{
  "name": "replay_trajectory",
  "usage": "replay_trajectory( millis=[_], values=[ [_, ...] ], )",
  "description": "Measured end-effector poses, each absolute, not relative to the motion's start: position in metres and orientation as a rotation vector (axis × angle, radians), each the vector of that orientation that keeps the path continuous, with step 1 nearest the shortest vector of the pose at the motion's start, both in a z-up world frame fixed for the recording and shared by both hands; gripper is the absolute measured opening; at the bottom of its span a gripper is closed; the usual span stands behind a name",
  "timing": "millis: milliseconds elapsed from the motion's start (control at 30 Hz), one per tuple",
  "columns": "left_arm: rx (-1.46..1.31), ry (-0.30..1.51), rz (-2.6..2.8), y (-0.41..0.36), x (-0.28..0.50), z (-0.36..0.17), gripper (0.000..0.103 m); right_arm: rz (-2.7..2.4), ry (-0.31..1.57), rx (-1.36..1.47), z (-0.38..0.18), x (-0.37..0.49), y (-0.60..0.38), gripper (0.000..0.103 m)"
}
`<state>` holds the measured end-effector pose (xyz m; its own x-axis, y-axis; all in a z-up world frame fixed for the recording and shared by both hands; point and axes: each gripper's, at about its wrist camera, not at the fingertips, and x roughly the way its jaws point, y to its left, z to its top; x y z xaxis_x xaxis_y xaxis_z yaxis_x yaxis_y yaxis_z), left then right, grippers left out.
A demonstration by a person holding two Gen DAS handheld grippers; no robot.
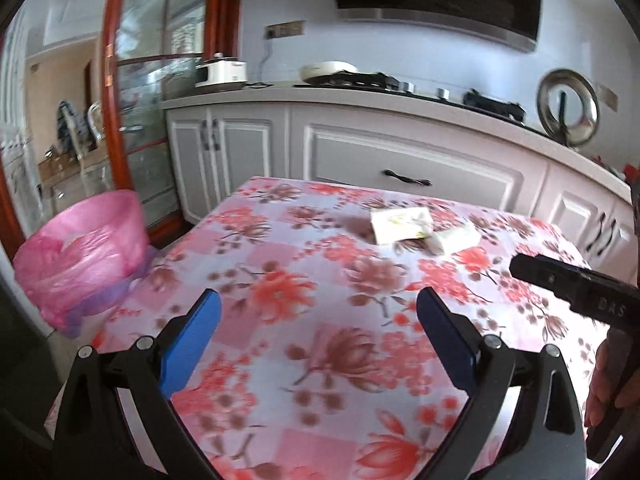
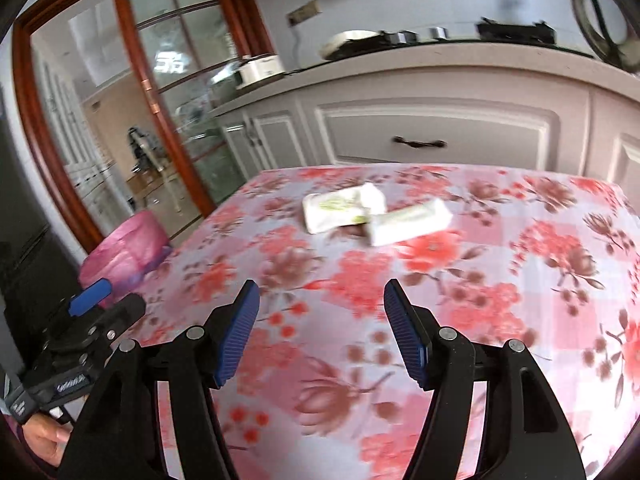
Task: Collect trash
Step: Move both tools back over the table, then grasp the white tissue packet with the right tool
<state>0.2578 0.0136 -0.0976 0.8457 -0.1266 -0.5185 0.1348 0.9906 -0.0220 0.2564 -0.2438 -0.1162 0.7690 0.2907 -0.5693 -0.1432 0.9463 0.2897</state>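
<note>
Only the left wrist view takes in the whole pink-lined bin [image 1: 84,256], standing on the floor off the left edge of the counter [image 1: 280,320]; the same view catches the range hood above the stove and a round metal lid [image 1: 568,106] leaning at the far right. The right wrist view shows just the top of the bin [image 2: 124,248], but gives the clearer look at the trash: two white packets [image 2: 344,208] [image 2: 410,222] lying on the floral cloth toward the far side of the counter [image 2: 500,320], the right one touching the corner of the left. In the left view the same packets [image 1: 400,224] [image 1: 456,238] sit far ahead and to the right, blurred.

Each view also catches the other tool. The left view shows the black body of the right hand-held gripper [image 1: 576,288] at its right edge with fingers [image 1: 604,392] wrapped round the handle. The right view shows the left hand-held gripper [image 2: 108,300] at lower left, with a hand [image 2: 44,436] below it.

The left hand-held gripper [image 1: 318,304] is spread wide, with only cloth between its blue pads; it holds nothing and touches nothing. The right hand-held gripper [image 2: 322,292] stands partly spread, its ribbed blue pads apart and empty. Both point down toward the counter, well short of the packets.
</note>
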Motion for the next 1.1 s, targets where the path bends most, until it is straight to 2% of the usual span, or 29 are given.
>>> replay_trajectory(
  millis=[400, 833, 1100],
  values=[
    [0.063, 0.534, -0.185, -0.013, 0.305, -0.109, 0.095, 0.097, 0.734, 0.286, -0.148, 0.327, -0.267, 0.062],
    [0.062, 0.521, -0.223, -0.018, 0.400, -0.117, 0.095, -0.052, 0.787, 0.311, -0.163, 0.414, -0.262, 0.062],
    [0.041, 0.502, -0.247, -0.022, 0.445, -0.116, 0.095, -0.080, 0.844, 0.241, -0.176, 0.444, -0.246, 0.066]
  ],
)
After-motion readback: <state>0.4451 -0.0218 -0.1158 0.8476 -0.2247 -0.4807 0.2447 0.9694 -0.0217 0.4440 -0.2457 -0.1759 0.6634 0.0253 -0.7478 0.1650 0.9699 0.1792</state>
